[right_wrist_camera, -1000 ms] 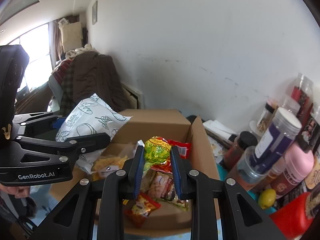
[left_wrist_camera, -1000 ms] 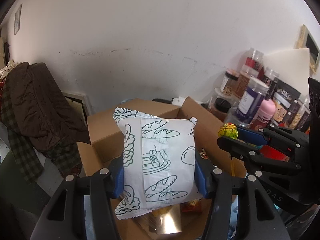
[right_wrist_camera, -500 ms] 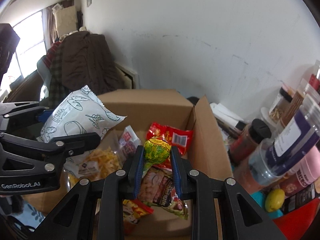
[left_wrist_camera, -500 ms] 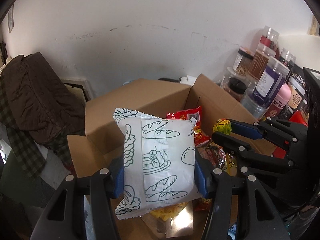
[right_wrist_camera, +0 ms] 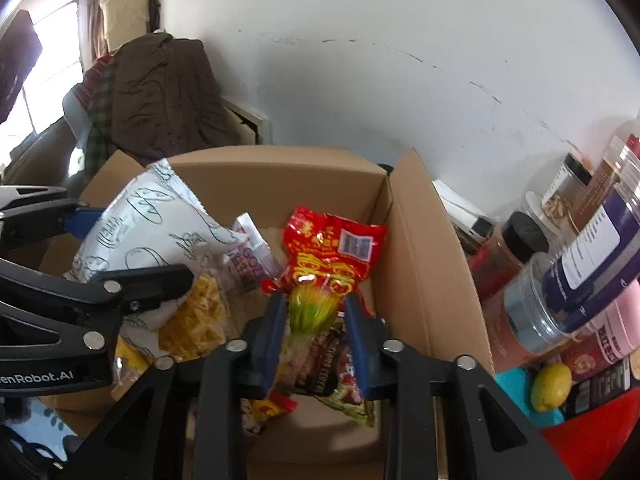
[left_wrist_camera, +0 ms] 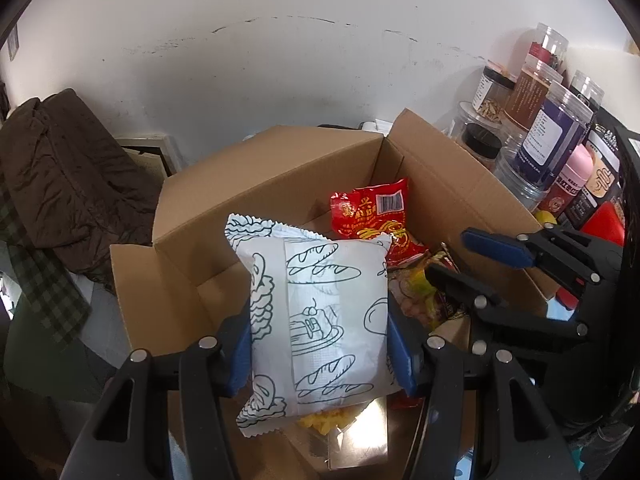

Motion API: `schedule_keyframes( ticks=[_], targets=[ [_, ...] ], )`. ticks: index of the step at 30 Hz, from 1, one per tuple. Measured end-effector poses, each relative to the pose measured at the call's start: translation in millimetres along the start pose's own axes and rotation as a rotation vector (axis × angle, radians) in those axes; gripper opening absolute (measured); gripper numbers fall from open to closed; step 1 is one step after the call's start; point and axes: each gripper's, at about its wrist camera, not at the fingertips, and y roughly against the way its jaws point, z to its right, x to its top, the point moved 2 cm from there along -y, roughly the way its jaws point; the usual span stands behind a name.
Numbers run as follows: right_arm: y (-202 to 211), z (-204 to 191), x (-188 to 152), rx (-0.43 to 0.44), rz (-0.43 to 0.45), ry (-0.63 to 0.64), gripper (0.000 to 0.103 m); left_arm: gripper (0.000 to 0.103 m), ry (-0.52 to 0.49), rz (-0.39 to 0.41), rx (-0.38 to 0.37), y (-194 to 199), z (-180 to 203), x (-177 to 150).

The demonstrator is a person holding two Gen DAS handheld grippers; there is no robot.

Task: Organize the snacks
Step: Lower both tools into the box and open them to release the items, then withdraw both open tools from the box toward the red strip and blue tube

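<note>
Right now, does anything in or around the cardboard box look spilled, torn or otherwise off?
Nothing stands out. The white bread-print packet sits intact in the left tongs above the cardboard box; no spill shows.

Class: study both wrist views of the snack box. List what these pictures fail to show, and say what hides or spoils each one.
1. Cardboard box floor, left wrist view: covered by the white bread packet.
2. Green-yellow snack, right wrist view: motion-blurred, print unreadable.
3. Jar labels, left wrist view: too small.
4. Lemon, left wrist view: mostly behind the box wall.

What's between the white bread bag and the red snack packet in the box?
In the right wrist view, a small clear sachet lies between white bread bag and red snack packet.
</note>
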Motion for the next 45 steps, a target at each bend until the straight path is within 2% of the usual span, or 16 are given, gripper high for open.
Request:
schedule_keyframes(
  ticks=[1,2,5,12,24,38,45],
  targets=[
    [1,1,-1,-0.002,-0.003,-0.003,0.047,0.056,0.001,0.001,0.001,1,0,0],
    [2,2,-1,-0.003,-0.004,-0.008,0.047,0.056,0.001,0.002,0.0,1,1,1],
    [6,4,-2,-0.011,-0.005,-0.015,0.047,0.057,0.002,0.016,0.015,7,3,1],
    [34,6,2,-0.028,0.039,-0.022,0.047,0.063,-0.01,0.103,0.05,42,8,7],
    [114,2,4,-0.053,0.158,-0.024,0.047,0.063,-0.007,0.224,0.039,119,23,-1],
    [213,-9,-34,-0.077,0.273,-0.037,0.047,0.063,-0.049,0.343,0.004,210,59,-48],
    [250,-17,-71,-0.096,0.295,-0.057,0.048,0.064,-0.073,0.367,-0.04,233,79,-82]
  ],
)
